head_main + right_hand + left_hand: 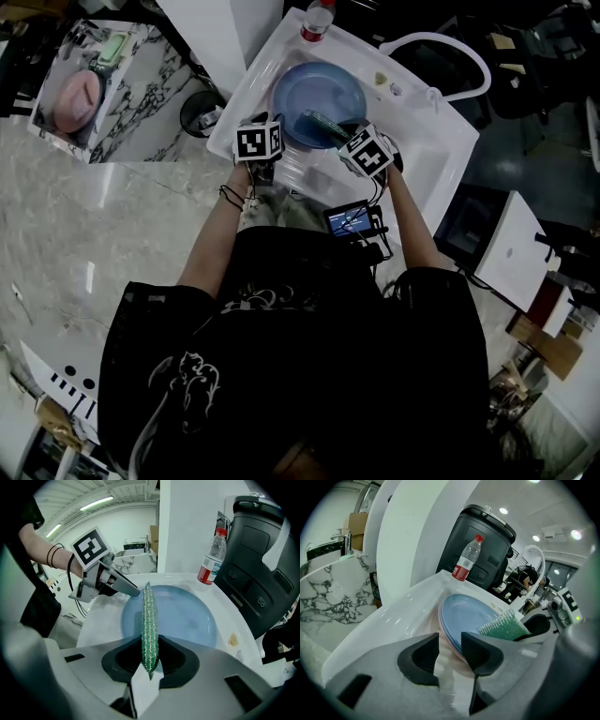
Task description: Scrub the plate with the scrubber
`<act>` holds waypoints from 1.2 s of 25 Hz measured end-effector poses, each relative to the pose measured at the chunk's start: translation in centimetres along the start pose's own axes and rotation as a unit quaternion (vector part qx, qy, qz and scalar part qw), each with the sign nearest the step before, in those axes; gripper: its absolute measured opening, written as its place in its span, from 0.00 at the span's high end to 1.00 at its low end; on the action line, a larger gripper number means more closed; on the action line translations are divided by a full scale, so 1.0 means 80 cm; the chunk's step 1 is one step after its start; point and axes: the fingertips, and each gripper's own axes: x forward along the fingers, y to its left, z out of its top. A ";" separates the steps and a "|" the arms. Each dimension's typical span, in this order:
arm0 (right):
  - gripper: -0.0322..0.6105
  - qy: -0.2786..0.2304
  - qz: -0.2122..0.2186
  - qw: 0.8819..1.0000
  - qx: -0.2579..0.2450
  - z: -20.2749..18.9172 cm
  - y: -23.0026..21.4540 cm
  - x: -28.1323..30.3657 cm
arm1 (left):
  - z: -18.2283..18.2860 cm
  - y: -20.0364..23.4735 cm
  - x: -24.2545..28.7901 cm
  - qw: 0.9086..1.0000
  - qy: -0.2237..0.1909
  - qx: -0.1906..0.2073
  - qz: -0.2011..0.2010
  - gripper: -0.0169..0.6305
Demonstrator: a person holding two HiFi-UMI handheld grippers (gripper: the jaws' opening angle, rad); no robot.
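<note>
A blue plate (319, 98) (187, 616) leans in the white sink (433, 141), with a pinkish plate edge under it. My left gripper (283, 150) (450, 641) is at the plate's left rim (464, 616). The rim runs between the jaws beside the right pad, and a gap shows at the left pad, so the gripper is open. My right gripper (343, 133) (150, 656) is shut on a green scrubber (323, 120) (504, 626) (149, 625), held on edge over the plate's near side. The left gripper's tip (131, 591) shows beside the plate in the right gripper view.
A water bottle with a red cap (317, 21) (467, 559) (211, 559) stands on the sink's far rim. A white curved faucet (441, 42) arches at the right. A black bin (487, 545) (262, 550) stands behind. A marble counter (131, 103) lies at the left.
</note>
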 end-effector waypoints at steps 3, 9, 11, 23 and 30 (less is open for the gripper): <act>0.82 -0.015 0.005 1.000 0.022 0.010 0.018 0.003 | 0.000 0.000 0.000 1.000 -0.001 0.002 -0.001 0.73; 0.81 -0.035 0.008 0.998 0.042 0.033 0.047 0.011 | 0.001 0.004 0.000 0.999 -0.004 0.032 0.010 0.70; 0.82 -0.042 0.000 0.998 0.053 0.036 0.046 0.012 | 0.003 0.006 0.000 0.999 -0.008 0.044 0.016 0.67; 0.82 -0.146 -0.050 0.956 0.251 0.034 0.028 -0.039 | 0.005 -0.001 -0.010 0.998 -0.017 0.058 -0.001 0.68; 0.82 -0.201 -0.072 0.927 0.307 0.044 0.052 -0.076 | 0.014 -0.021 -0.073 0.993 -0.074 0.070 -0.055 0.70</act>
